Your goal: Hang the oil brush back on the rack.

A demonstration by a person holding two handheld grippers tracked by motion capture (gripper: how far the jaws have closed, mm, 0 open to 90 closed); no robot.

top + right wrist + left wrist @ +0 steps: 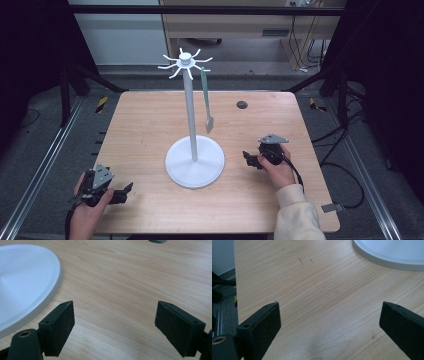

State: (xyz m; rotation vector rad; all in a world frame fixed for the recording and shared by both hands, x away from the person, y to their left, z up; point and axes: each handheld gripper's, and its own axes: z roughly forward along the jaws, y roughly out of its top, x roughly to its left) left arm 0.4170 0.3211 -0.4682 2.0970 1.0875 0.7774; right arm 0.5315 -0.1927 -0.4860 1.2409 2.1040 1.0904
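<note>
Grippers rest low w/ jaws spread and empty: your left gripper [126, 188] near the table [150, 125] corner, stand [194, 165] centred btwn for easy reach, green spatula [206, 102] hanging off its hook, right gripper [248, 158] just beside the base.

Stand base [392, 255] cut by top and right edges in left gripper view; pole out of frame there. Same base cut by left edge in right gripper view. Dark round hole in counter [157, 241] clipped by top edge. Right finger [404, 330] ran off right and bottom edges. Green utensil [206, 100] on stand hook too small to identify. Person's forearms cut at bottom of high view.
</note>
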